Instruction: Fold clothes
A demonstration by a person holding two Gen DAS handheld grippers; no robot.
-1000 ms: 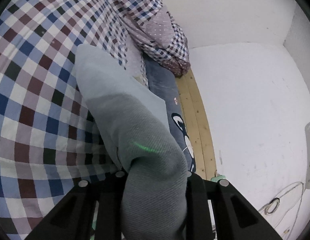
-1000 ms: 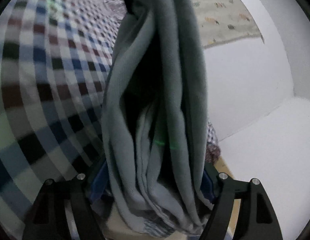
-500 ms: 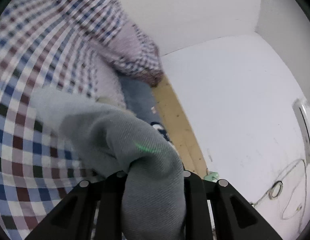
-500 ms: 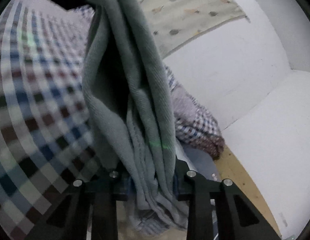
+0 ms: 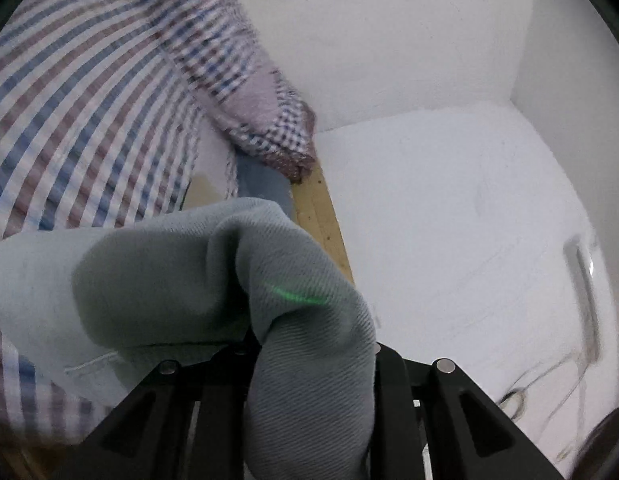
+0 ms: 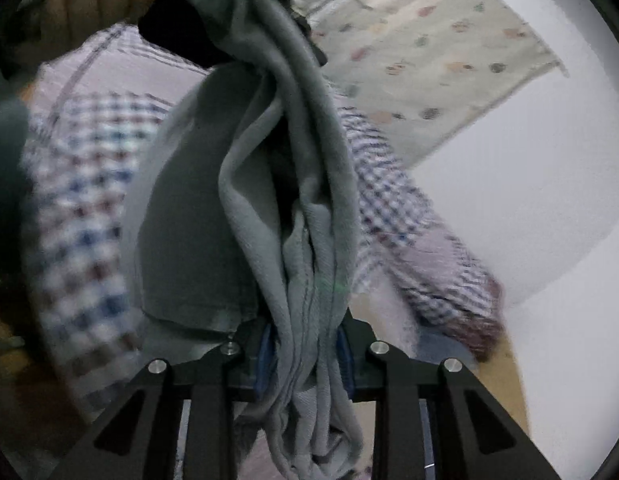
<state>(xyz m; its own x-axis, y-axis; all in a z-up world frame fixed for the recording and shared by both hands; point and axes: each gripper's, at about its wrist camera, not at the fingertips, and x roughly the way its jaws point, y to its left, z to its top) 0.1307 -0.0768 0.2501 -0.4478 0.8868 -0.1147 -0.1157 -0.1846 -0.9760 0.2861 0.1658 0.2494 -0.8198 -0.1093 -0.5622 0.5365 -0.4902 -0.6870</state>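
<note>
Left gripper (image 5: pixel 309 360): black two-finger tool, jaws nearly together and pinching a thick fold of the grey-green woven cotton garment (image 5: pixel 157 280), which bulges up over the fingers and spreads to the left of them. Beyond the gripper lies the bed covered in a blue, maroon and white checked sheet (image 5: pixel 89 100), blurred; a bundled checked quilt (image 5: pixel 269 112) sits ahead, a pale wooden bed rail (image 5: pixel 325 224) runs just right of the cloth, and the white wall (image 5: pixel 429 160) fills the right side.

Right gripper (image 6: pixel 305 344): jaws closing on a gathered bunch of the same garment (image 6: pixel 309 208), the layers pressed between the blue-lined pads (image 6: pixel 265 352) and trailing below them. From the gripper the cloth rises in a rope-like hang to the top of the view, where a person's hand (image 6: pixel 89 4) with the other black tool is seen. A cream curtain with small coloured motifs (image 6: pixel 429 52) hangs ahead to the right
</note>
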